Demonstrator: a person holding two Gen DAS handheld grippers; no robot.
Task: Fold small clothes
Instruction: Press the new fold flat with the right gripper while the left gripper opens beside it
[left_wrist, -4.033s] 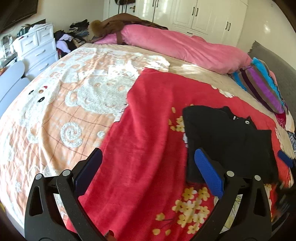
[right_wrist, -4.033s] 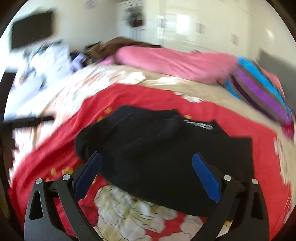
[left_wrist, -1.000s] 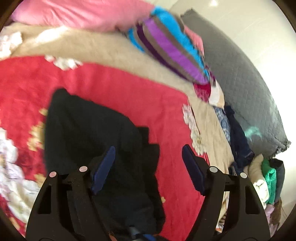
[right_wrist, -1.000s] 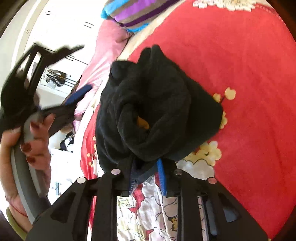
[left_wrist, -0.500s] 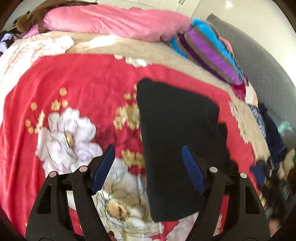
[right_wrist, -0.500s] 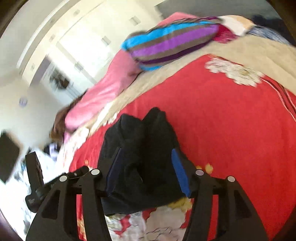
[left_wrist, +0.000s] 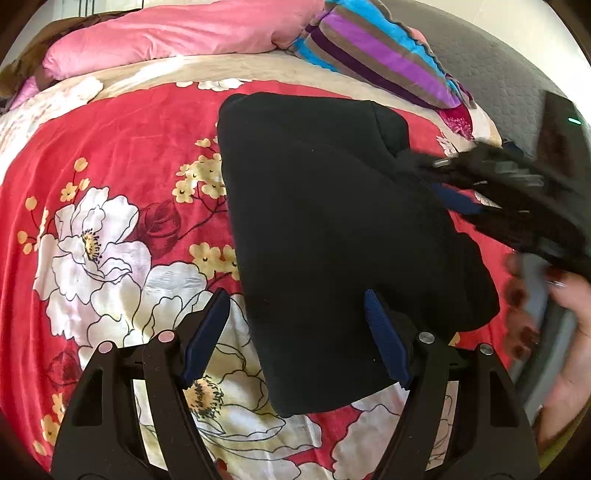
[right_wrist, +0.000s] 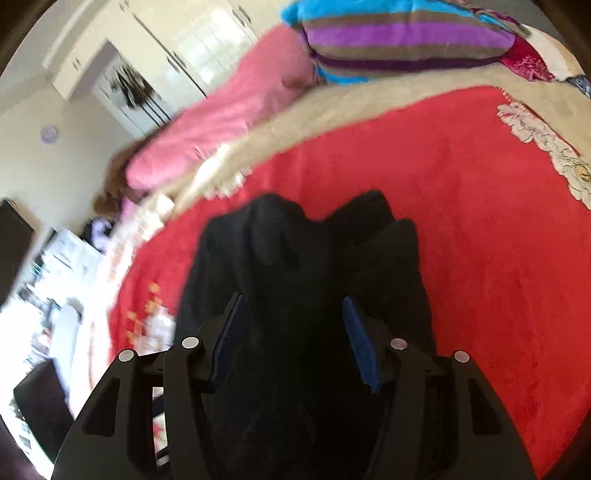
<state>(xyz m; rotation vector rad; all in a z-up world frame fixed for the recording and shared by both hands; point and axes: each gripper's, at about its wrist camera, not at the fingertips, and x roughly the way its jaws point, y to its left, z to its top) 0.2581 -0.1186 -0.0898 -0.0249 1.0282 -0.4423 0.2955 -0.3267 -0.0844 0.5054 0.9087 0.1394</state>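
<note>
A small black garment (left_wrist: 325, 229) lies folded on the red flowered blanket (left_wrist: 122, 158). My left gripper (left_wrist: 295, 336) is open just above its near edge, one finger over the blanket and one over the cloth. My right gripper (right_wrist: 291, 339) is open over the same black garment (right_wrist: 306, 251), which bunches into two humps ahead of it. The right gripper also shows blurred in the left wrist view (left_wrist: 491, 192), held by a hand at the garment's right side.
A striped pillow (left_wrist: 376, 55) and a pink bolster (left_wrist: 166, 37) lie at the head of the bed. A grey headboard (left_wrist: 502, 81) stands at the right. White wardrobes (right_wrist: 177, 44) and a dark screen (right_wrist: 11, 247) stand beyond the bed.
The right gripper let go of the black garment and opened. The left gripper moved in closer over the garment's near edge. Both views swung.
</note>
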